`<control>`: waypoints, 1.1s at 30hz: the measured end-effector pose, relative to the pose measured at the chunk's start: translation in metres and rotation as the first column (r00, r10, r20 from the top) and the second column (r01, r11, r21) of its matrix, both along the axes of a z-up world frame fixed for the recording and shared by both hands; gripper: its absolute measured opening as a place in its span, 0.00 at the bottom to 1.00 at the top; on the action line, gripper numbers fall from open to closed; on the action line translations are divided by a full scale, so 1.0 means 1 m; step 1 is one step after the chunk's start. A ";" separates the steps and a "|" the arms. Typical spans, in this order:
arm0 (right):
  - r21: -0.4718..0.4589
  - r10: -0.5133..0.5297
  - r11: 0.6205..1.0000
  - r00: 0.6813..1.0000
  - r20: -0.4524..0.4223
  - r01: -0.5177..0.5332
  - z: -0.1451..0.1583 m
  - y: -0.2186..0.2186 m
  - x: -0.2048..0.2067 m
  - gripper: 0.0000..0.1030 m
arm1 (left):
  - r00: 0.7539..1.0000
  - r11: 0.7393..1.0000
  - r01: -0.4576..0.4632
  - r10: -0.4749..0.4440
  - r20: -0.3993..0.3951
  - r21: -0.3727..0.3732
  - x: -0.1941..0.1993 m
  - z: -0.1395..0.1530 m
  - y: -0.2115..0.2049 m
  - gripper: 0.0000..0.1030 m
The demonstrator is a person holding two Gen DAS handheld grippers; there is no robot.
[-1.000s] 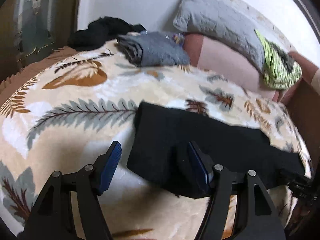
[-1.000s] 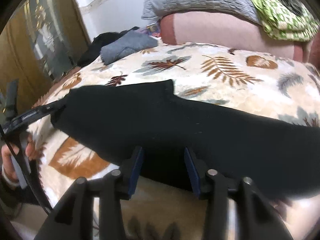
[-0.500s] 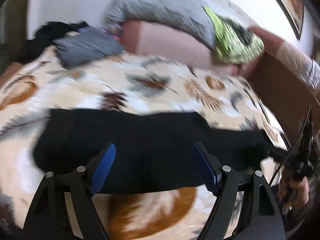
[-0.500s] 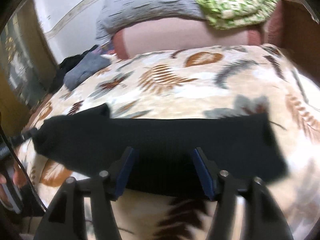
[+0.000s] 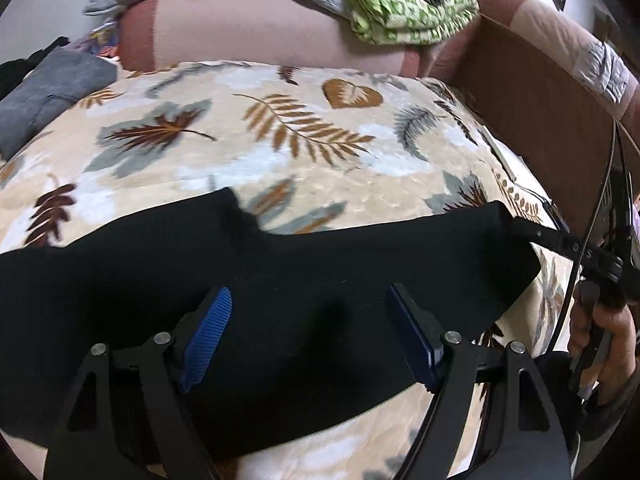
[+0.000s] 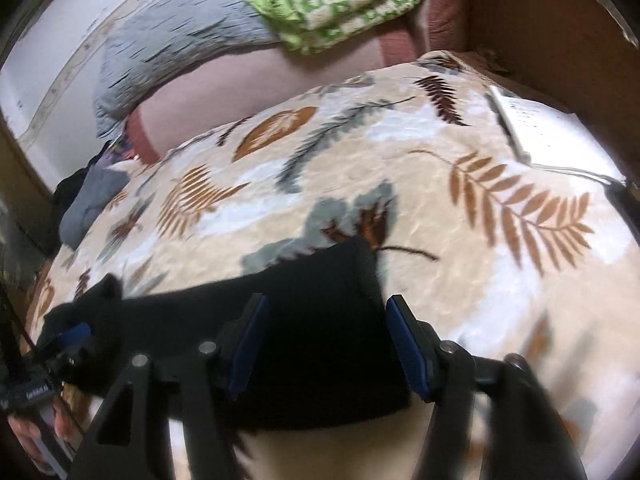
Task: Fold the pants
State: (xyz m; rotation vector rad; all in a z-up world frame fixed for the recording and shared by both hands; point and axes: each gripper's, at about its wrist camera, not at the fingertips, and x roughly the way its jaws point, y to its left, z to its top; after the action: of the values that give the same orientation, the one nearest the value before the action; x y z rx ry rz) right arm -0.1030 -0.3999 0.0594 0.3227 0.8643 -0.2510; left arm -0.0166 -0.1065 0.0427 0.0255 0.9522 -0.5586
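Fabric of the black folded pants (image 5: 280,280) lay flat along the near edge of the leaf-patterned beige blanket (image 5: 280,152). We held our left gripper (image 5: 308,336) and right gripper (image 6: 324,344) spread wide, gripping nothing, pants beneath both. Grey quilted pillow (image 6: 180,44) and green patterned cloth (image 5: 404,12) sat at the far edge.

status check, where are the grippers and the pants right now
Left gripper open, right gripper open, both over the black pants. Pants flat across the leaf blanket. Nothing on top of them.
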 end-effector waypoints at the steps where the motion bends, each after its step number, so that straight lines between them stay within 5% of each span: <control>1: -0.001 0.000 1.000 1.000 -0.008 0.000 -0.003 -0.002 0.003 0.60 | 1.000 1.000 0.003 -0.003 -0.002 0.004 0.001 -0.002 -0.004 0.77; 3: 0.000 0.017 1.000 0.999 -0.030 -0.017 -0.011 -0.005 0.011 0.56 | 1.000 1.000 0.005 -0.005 -0.002 0.014 0.003 -0.006 -0.010 0.77; 4: 0.000 0.010 1.000 0.999 -0.049 -0.010 -0.015 -0.006 0.015 0.44 | 1.000 1.000 0.005 -0.005 -0.002 0.019 0.005 -0.008 -0.012 0.77; 5: 0.002 0.004 1.000 0.998 -0.063 -0.004 -0.019 -0.008 0.017 0.20 | 1.000 1.000 0.004 -0.004 -0.001 0.024 0.005 -0.009 -0.014 0.77; 8: -0.014 0.006 1.000 1.000 -0.026 -0.006 -0.013 -0.008 0.013 0.07 | 1.000 0.999 0.011 -0.012 0.016 0.044 0.004 -0.009 -0.020 0.77; 14: -0.012 -0.031 0.999 0.997 -0.074 0.030 -0.023 -0.013 0.016 0.09 | 0.999 0.996 0.016 -0.020 0.047 0.087 0.001 -0.016 -0.032 0.81; 23: 0.105 -0.025 0.994 0.999 0.039 0.021 0.003 -0.013 -0.018 0.40 | 1.000 0.998 -0.001 -0.001 0.027 0.068 -0.003 -0.010 -0.032 0.82; 33: 0.148 -0.020 0.989 0.999 0.035 0.015 0.008 -0.002 -0.044 0.47 | 0.999 0.998 0.012 -0.013 0.029 0.065 -0.009 -0.001 -0.042 0.82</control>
State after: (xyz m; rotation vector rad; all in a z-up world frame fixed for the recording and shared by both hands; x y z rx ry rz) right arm -0.1473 -0.4016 0.0671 0.4720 0.8465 -0.1970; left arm -0.0255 -0.1487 0.0415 0.0972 0.9420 -0.5376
